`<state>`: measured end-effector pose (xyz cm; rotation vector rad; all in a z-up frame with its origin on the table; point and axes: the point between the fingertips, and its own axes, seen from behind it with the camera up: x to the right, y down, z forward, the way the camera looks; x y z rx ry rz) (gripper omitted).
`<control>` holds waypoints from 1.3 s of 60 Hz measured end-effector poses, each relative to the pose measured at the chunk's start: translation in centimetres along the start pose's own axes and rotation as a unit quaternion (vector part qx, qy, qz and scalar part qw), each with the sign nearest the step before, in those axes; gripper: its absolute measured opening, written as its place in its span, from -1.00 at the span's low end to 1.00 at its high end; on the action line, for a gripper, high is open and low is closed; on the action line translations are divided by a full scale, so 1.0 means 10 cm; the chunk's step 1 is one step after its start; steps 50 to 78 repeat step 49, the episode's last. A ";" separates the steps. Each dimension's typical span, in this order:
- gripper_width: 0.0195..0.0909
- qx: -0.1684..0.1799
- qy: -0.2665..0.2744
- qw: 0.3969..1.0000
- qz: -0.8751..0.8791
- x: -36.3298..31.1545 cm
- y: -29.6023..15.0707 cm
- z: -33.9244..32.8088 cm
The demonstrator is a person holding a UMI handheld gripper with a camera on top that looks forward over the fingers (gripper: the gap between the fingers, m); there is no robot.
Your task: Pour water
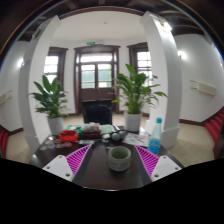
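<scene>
Down low at centre frame, a green cup (119,156) on the dark table (100,172), standing between the two fingers with a gap on each side. Gripper (110,160) spread wide, clasping nothing; magenta pads (75,158) angled outward at lower left and lower right. To the right of the cup, just beyond the right finger, a clear bottle (155,136) with a blue cap and a blue label, lettering too small to read. Further back on the table, toward centre left, a cluster of small tea things (90,132) and something red (67,137), not clearly made out. Behind, two potted plants (50,98) left and right of a dark wooden door (98,82) with glass panes. Above the door, a small green sign (92,43), text unreadable. White columns (165,70) flanking the room. No brand or legible writing anywhere.
</scene>
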<state>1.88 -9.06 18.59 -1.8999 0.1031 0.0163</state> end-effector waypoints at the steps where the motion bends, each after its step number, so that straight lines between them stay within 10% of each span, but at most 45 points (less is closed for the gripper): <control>1: 0.80 0.003 -0.011 1.000 0.001 -0.10 -0.03 -0.03; 18: 0.80 0.006 -0.088 0.996 -0.014 -0.95 -0.10 -0.38; 78: 0.79 0.017 -0.086 0.995 -0.037 -1.14 -0.26 -0.46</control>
